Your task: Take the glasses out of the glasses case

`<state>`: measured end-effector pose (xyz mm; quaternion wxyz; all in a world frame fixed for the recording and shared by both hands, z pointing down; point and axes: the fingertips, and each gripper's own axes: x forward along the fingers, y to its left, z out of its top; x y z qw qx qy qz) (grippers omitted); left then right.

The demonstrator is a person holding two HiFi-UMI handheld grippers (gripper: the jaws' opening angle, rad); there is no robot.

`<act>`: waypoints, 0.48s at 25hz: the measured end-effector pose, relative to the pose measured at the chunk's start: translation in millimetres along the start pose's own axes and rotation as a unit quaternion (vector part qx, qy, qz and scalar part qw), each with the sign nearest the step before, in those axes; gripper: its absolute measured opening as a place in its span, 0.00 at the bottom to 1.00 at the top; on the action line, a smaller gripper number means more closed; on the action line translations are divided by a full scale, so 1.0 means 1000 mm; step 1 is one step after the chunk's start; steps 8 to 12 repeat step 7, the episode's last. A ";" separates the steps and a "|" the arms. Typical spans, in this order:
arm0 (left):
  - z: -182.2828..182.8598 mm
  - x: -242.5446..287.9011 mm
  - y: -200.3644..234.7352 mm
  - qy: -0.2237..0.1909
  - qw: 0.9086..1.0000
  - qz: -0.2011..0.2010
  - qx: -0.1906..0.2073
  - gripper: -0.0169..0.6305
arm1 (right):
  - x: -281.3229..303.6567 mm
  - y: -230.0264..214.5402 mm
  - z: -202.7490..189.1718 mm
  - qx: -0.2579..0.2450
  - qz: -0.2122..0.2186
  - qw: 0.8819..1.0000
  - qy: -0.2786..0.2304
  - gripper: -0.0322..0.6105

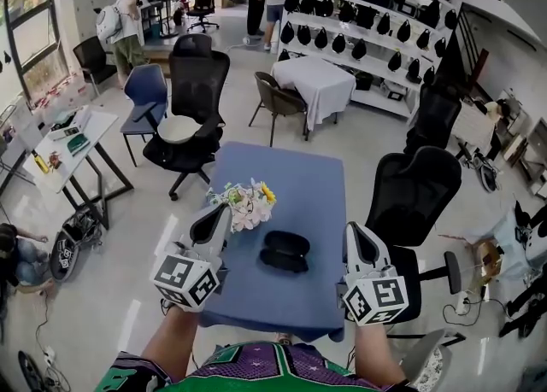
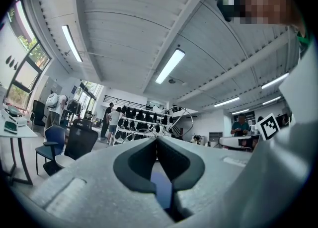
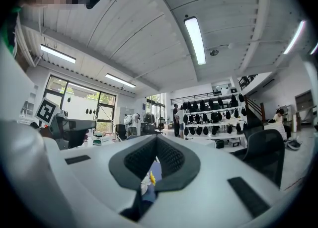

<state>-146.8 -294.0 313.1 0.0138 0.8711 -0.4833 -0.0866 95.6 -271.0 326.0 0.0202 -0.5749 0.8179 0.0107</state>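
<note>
A black glasses case (image 1: 285,251) lies closed on the blue table (image 1: 308,185), near its front half. My left gripper (image 1: 224,209) hovers to the left of the case, close to a small bunch of flowers (image 1: 248,202), apart from the case. My right gripper (image 1: 351,231) hovers to the right of the case, also apart from it. In the left gripper view the left gripper (image 2: 157,139) has its jaws together with nothing between them. The right gripper (image 3: 156,138) likewise shows its tips meeting and holds nothing. No glasses are visible.
Black office chairs (image 1: 408,190) stand right of the table and beyond it (image 1: 192,96). A table with a white cloth (image 1: 320,81) and shelves of black helmets (image 1: 367,14) are at the back. A white desk (image 1: 60,147) stands at the left. People stand far off.
</note>
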 end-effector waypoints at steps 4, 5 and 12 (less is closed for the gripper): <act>-0.003 -0.001 -0.002 -0.001 1.000 0.000 0.000 0.05 | -0.001 -0.001 -0.003 -0.001 0.000 1.000 0.001 0.05; -0.003 -0.001 -0.002 -0.001 1.000 0.000 0.000 0.05 | -0.001 -0.001 -0.003 -0.001 0.000 1.000 0.002 0.05; -0.004 -0.001 -0.003 -0.002 1.000 0.000 -0.002 0.05 | -0.001 -0.001 -0.005 -0.001 0.000 1.000 0.003 0.05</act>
